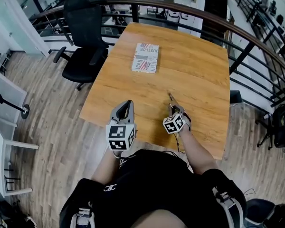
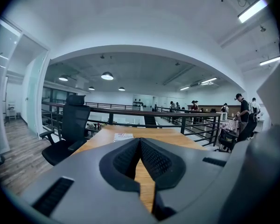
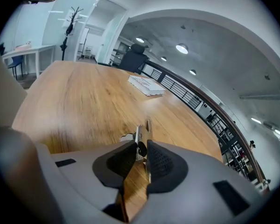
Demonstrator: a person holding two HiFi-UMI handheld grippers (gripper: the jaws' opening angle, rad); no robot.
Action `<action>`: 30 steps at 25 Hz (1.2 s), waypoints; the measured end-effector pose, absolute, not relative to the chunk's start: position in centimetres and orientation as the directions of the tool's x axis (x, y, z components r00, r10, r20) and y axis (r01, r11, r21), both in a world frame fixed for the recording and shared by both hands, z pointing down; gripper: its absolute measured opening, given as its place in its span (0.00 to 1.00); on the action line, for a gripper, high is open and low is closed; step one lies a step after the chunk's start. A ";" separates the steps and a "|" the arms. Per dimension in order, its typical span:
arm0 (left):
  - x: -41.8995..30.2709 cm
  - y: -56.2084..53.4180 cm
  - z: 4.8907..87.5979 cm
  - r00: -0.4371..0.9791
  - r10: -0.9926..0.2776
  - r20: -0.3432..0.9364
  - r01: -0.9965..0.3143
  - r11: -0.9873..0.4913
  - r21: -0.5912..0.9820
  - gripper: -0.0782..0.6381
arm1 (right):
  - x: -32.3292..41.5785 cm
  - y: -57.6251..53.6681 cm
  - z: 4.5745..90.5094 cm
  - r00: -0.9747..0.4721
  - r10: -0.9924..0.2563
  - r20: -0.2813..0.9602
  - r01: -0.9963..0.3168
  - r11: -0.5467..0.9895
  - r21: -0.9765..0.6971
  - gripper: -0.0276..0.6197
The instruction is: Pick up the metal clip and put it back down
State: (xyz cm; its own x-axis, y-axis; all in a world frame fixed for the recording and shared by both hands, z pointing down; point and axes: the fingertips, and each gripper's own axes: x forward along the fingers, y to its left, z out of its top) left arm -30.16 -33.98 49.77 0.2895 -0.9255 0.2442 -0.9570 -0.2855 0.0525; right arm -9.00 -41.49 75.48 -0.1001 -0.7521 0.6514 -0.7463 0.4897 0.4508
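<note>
The metal clip (image 1: 172, 99) lies on the wooden table (image 1: 199, 70), near its front edge and right of centre. My right gripper (image 1: 175, 110) slants down onto it. In the right gripper view the clip (image 3: 141, 133) stands edge-on between the two fingertips of the right gripper (image 3: 140, 147), and both pads press on its near end while its far end pokes out ahead. My left gripper (image 1: 128, 104) hovers over the table's front edge to the left, about level, with its tips meeting and nothing between them (image 2: 140, 141).
A white printed book (image 1: 146, 57) lies flat at the far middle of the table. A black office chair (image 1: 85, 37) stands at the table's far left corner. A dark railing (image 1: 213, 20) curves behind the table and along its right side.
</note>
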 end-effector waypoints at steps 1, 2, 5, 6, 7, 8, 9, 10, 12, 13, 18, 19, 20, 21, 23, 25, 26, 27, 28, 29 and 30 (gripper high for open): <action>-30.4 -34.0 49.8 0.286 -0.927 0.244 -0.958 -0.281 0.054 0.13 | -9.0 -41.6 75.4 -0.096 -0.756 0.647 -0.740 0.489 0.461 0.18; -30.5 -34.0 49.8 0.284 -0.928 0.243 -0.959 -0.279 0.055 0.13 | -9.0 -41.7 75.3 -0.090 -0.762 0.642 -0.734 0.486 0.474 0.17; -30.4 -33.9 49.8 0.287 -0.927 0.240 -0.958 -0.282 0.057 0.13 | -8.6 -42.0 74.3 -0.063 -0.795 0.603 -0.721 0.454 0.523 0.12; -30.2 -33.9 49.9 0.290 -0.926 0.241 -0.957 -0.285 0.057 0.13 | -8.4 -42.2 73.8 -0.057 -0.809 0.585 -0.723 0.437 0.535 0.09; -30.1 -33.9 49.9 0.294 -0.925 0.241 -0.956 -0.289 0.056 0.13 | -8.2 -42.3 73.3 -0.054 -0.820 0.569 -0.727 0.423 0.541 0.09; -29.9 -34.0 50.0 0.299 -0.923 0.242 -0.954 -0.294 0.056 0.13 | -8.1 -42.4 72.9 -0.054 -0.828 0.558 -0.731 0.413 0.543 0.09; -29.6 -34.1 50.1 0.303 -0.921 0.243 -0.953 -0.299 0.056 0.13 | -7.9 -42.5 72.5 -0.053 -0.835 0.548 -0.736 0.404 0.544 0.09; -29.4 -34.1 50.1 0.308 -0.920 0.243 -0.951 -0.304 0.057 0.13 | -7.8 -42.5 72.1 -0.052 -0.841 0.539 -0.740 0.395 0.544 0.09; -29.0 -34.1 50.2 0.318 -0.916 0.243 -0.948 -0.314 0.056 0.13 | -7.6 -42.4 71.4 -0.052 -0.851 0.522 -0.750 0.378 0.542 0.09; -28.8 -34.2 50.2 0.323 -0.915 0.242 -0.946 -0.319 0.056 0.13 | -7.5 -42.4 71.0 -0.054 -0.858 0.511 -0.754 0.370 0.542 0.09; -28.4 -34.2 50.2 0.331 -0.913 0.240 -0.943 -0.327 0.059 0.13 | -7.2 -42.4 66.7 -0.066 -0.902 0.427 -0.787 0.311 0.534 0.09; -28.4 -34.1 50.2 0.332 -0.912 0.241 -0.943 -0.328 0.059 0.13 | -7.1 -42.3 65.4 -0.069 -0.912 0.405 -0.798 0.294 0.526 0.09; -28.4 -34.0 50.2 0.333 -0.911 0.243 -0.943 -0.328 0.060 0.13 | -7.1 -42.2 64.0 -0.072 -0.922 0.380 -0.809 0.277 0.518 0.09; -28.4 -33.9 50.3 0.334 -0.910 0.245 -0.942 -0.329 0.061 0.13 | -7.1 -42.1 62.6 -0.078 -0.933 0.352 -0.819 0.261 0.511 0.09; -28.3 -33.9 50.4 0.333 -0.910 0.248 -0.943 -0.328 0.062 0.13 | -7.1 -41.9 59.6 -0.094 -0.953 0.290 -0.834 0.234 0.500 0.09; -28.3 -33.9 50.5 0.331 -0.910 0.248 -0.943 -0.326 0.063 0.13 | -7.1 -41.7 56.5 -0.108 -0.969 0.223 -0.849 0.207 0.487 0.09; -28.4 -33.9 50.5 0.330 -0.911 0.247 -0.944 -0.325 0.063 0.13 | -7.1 -41.6 55.0 -0.113 -0.975 0.190 -0.859 0.192 0.475 0.08; -28.4 -33.9 50.4 0.329 -0.912 0.246 -0.944 -0.324 0.063 0.13 | -7.0 -41.5 53.5 -0.116 -0.981 0.155 -0.872 0.175 0.458 0.08; -28.4 -34.0 50.4 0.329 -0.912 0.245 -0.944 -0.323 0.064 0.13 | -6.8 -41.3 51.9 -0.118 -0.986 0.120 -0.886 0.159 0.436 0.08; -28.4 -34.0 50.4 0.329 -0.912 0.245 -0.944 -0.323 0.064 0.13 | -6.7 -41.0 50.4 -0.120 -0.989 0.083 -0.902 0.144 0.407 0.08; -28.4 -34.0 50.3 0.331 -0.911 0.245 -0.943 -0.325 0.064 0.13 | -6.4 -40.6 48.8 -0.120 -0.992 0.045 -0.919 0.128 0.372 0.08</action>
State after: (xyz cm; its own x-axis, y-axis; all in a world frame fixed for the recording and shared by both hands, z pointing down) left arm -28.39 -33.95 50.34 0.3307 -0.9113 0.2454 -0.9435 -0.3251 0.0642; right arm -6.39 -40.60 48.84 -0.1202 -0.9917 0.0449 -0.9192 0.1283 0.3724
